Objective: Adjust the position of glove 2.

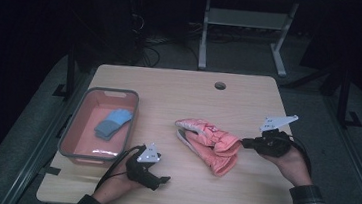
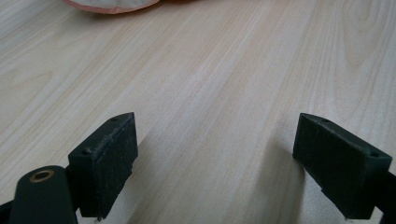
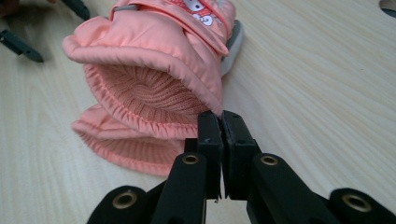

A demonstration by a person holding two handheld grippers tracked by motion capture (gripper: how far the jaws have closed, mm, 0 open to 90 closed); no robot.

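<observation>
I had the right gripper (image 3: 220,122) pinched shut on the cuff edge of the upper pink mitten (image 1: 209,137) at centre frame in the high view — gripping the rim looked like the easiest way to peel it off the second mitten under it. Left gripper (image 2: 215,154) sat low at bottom centre of that view, jaws wide with nothing between, just bare table (image 2: 196,70). Grey bin (image 1: 67,136) at left held one blue glove (image 1: 112,122) — probably the drop spot.
</observation>
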